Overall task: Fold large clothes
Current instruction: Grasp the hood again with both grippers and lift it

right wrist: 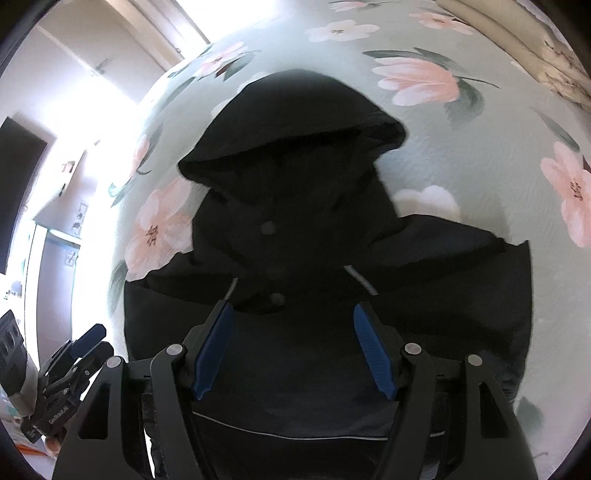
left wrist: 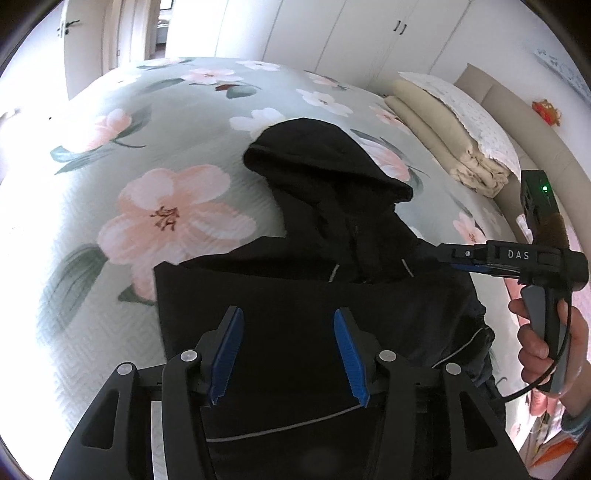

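A black hooded jacket [left wrist: 314, 295] lies on the floral bedspread [left wrist: 166, 155], its sides folded in and its hood [left wrist: 321, 158] spread flat at the far end. My left gripper [left wrist: 288, 314] is open and empty above the jacket's body. My right gripper [right wrist: 291, 310] is open and empty above the jacket [right wrist: 295, 229], near the collar. In the left wrist view the right gripper [left wrist: 439, 256] reaches in from the right over the jacket's shoulder. In the right wrist view the left gripper [right wrist: 88, 338] shows at the lower left, beside the jacket.
Folded beige bedding and a white pillow [left wrist: 461, 129] lie at the head of the bed on the right. White wardrobe doors [left wrist: 332, 33] stand behind the bed. A door [left wrist: 77, 44] is at the far left. The bedspread [right wrist: 480, 147] surrounds the jacket.
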Demonstrator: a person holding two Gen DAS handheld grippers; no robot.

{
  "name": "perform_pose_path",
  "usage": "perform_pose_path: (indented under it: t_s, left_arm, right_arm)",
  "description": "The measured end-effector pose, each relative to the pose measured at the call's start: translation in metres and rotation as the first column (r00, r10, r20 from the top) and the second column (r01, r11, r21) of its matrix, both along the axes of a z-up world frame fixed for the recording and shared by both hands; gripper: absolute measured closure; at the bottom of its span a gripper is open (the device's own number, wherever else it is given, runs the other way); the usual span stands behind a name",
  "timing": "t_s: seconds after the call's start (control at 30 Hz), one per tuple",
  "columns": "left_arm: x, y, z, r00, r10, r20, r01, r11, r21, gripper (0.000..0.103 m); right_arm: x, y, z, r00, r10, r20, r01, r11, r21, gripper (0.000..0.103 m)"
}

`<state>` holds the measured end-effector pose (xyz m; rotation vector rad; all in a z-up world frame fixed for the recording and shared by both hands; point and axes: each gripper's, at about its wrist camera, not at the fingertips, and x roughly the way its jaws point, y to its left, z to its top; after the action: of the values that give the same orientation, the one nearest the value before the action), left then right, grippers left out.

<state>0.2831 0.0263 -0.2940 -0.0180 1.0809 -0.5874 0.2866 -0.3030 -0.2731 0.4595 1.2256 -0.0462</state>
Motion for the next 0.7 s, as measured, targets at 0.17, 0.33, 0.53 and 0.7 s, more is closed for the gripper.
perform_pose_path:
  t_s: [0.17,0.33,0.53,0.7]
  left_arm:
    - [-0.011,-0.004,-0.003,1.000,-0.021,0.009,0.021,1.000,0.013,0.050]
    - [-0.019,0.012,-0.006,1.000,-0.007,0.003,0.007,1.000,0.018,0.050]
    - [-0.011,0.032,-0.003,0.998,0.055,-0.012,-0.055,0.998,0.015,0.050]
    - [0.008,0.019,0.011,0.997,0.075,0.009,-0.075,0.997,0.007,0.049]
  right_arm:
    - [-0.013,-0.020,-0.010,0.998,-0.051,-0.026,0.051,0.999,0.006,0.032]
    - [-0.020,-0.019,-0.020,0.996,-0.074,-0.057,0.075,0.997,0.029,0.032]
    - [-0.017,-0.002,-0.014,0.999,-0.038,-0.037,0.039,0.999,0.019,0.032]
    - [-0.007,-0.015,-0.001,0.999,-0.051,-0.012,0.051,0.998,0.036,0.032]
